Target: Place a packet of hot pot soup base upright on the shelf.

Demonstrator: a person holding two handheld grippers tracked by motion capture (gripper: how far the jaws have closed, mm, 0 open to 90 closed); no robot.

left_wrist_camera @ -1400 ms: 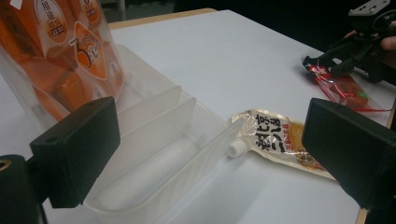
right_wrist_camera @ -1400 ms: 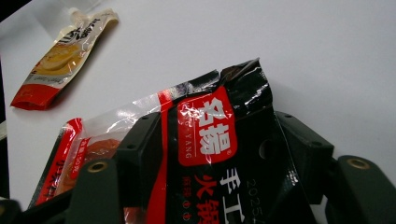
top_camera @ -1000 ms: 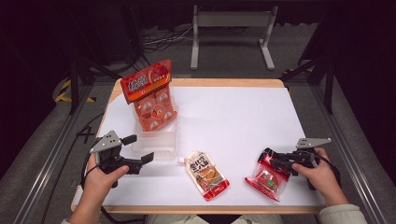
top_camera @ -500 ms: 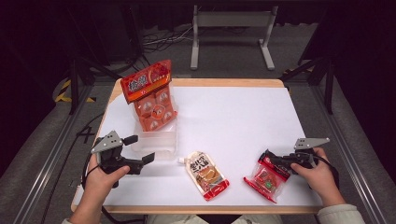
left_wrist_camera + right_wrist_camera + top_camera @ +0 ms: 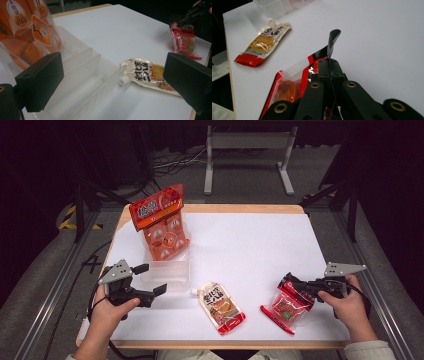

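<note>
A red snack packet [image 5: 286, 308] with something orange inside lies at the table's front right. My right gripper [image 5: 290, 283] is shut on its top edge, and that end tilts up while the lower end rests on the table. In the right gripper view the jaws [image 5: 328, 62] pinch the packet's [image 5: 289, 87] sealed edge. A spouted pouch [image 5: 221, 307] lies flat at front centre. My left gripper [image 5: 151, 278] stands open at front left, beside a clear plastic bin [image 5: 176, 278]. Through its jaws [image 5: 113, 72] I see the bin [image 5: 82, 82] and the pouch [image 5: 147, 75].
An orange bag of jelly cups [image 5: 162, 222] stands upright in the bin's far end. The white tabletop [image 5: 250, 245] stretches behind the pouch and packet. Its wooden front edge [image 5: 210, 344] runs close to both hands. Dark frames and cables surround the table.
My right gripper has closed on the packet's edge and risen a little, tilting that end of the packet up. The left gripper has stayed where it was.
</note>
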